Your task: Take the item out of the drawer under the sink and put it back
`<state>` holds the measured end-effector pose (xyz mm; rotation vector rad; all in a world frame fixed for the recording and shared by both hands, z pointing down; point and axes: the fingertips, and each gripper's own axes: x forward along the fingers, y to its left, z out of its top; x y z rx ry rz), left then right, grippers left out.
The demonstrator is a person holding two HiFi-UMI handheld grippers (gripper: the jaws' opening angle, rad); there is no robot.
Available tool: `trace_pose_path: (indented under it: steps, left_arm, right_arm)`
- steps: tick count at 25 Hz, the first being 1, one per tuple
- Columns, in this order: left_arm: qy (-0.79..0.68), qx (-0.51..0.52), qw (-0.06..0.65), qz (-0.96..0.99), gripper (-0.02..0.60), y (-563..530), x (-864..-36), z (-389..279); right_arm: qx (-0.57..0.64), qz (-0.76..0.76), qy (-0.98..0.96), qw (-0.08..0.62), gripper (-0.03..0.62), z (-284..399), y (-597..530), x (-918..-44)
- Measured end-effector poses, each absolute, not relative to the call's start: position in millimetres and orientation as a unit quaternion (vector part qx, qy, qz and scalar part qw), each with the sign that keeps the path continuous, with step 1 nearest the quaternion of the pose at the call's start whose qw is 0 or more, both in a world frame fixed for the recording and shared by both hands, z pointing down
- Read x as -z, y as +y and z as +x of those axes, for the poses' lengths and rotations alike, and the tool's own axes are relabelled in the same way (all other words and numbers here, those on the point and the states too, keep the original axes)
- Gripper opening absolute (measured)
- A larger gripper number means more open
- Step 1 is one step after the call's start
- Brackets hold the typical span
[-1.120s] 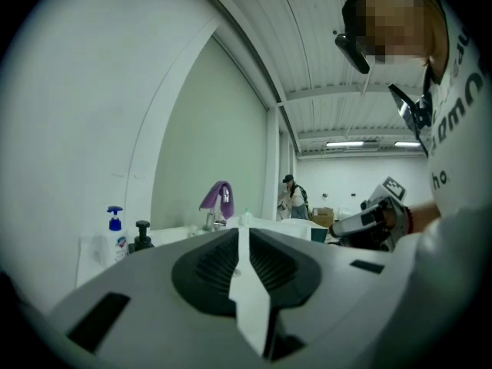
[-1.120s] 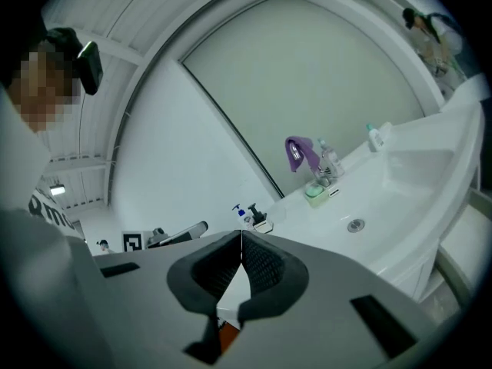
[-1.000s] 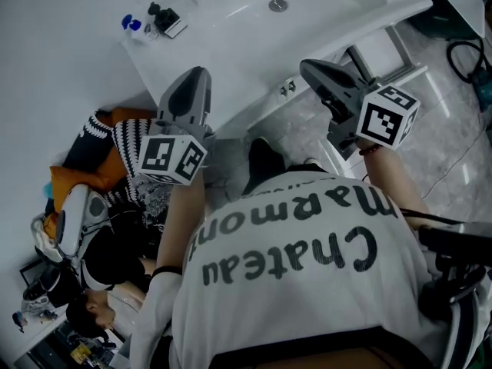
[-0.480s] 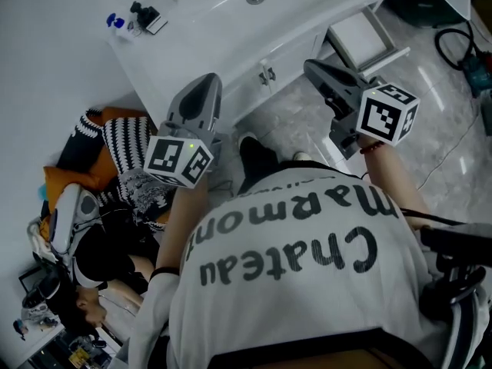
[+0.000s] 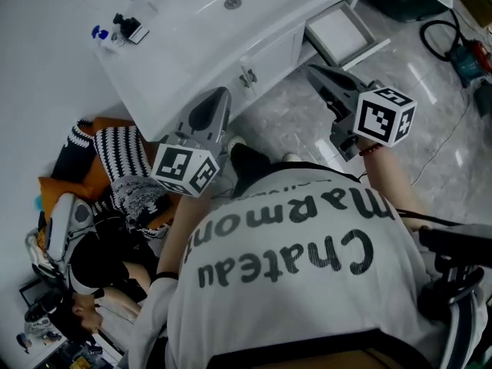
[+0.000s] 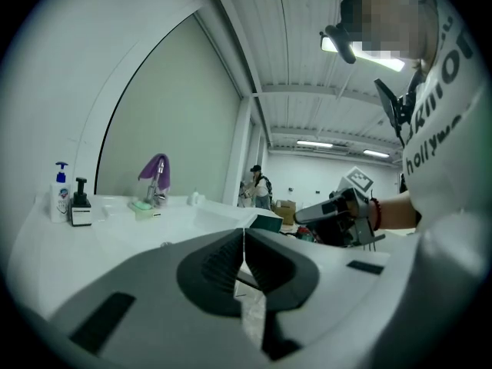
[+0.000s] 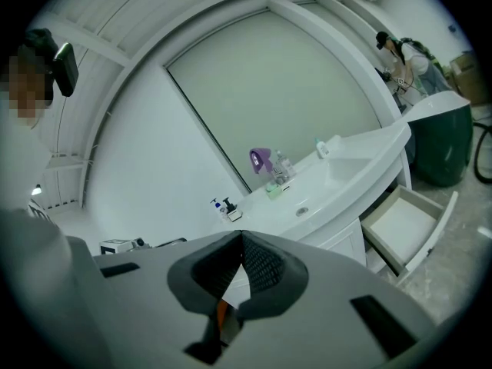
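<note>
White rectangular drawer [image 5: 338, 31] stands pulled out ahead-right of right gripper [image 5: 318, 75], whose jaws, like left gripper's [image 5: 216, 102], are pressed together on nothing; any grasp needs them parted.

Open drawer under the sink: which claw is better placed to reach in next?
Probably right: the right claw sits nearer the open drawer; the left claw faces the closed cabinet doors.
</note>
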<state>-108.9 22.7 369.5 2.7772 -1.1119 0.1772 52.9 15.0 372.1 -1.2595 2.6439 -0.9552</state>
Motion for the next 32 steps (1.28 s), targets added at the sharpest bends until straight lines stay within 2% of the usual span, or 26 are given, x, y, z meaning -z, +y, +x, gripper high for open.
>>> trace_pose_path:
  steps: [11,32]
  left_arm:
    - [-0.356,-0.061,0.074,0.929,0.013,30,-374,-97]
    - [-0.346,-0.050,0.055,0.935,0.014,15,-359,-87]
  right_arm:
    - [0.277,-0.429,0.860,0.005,0.011,60,24,-377]
    - [0.269,-0.431,0.861,0.006,0.011,67,12,-369]
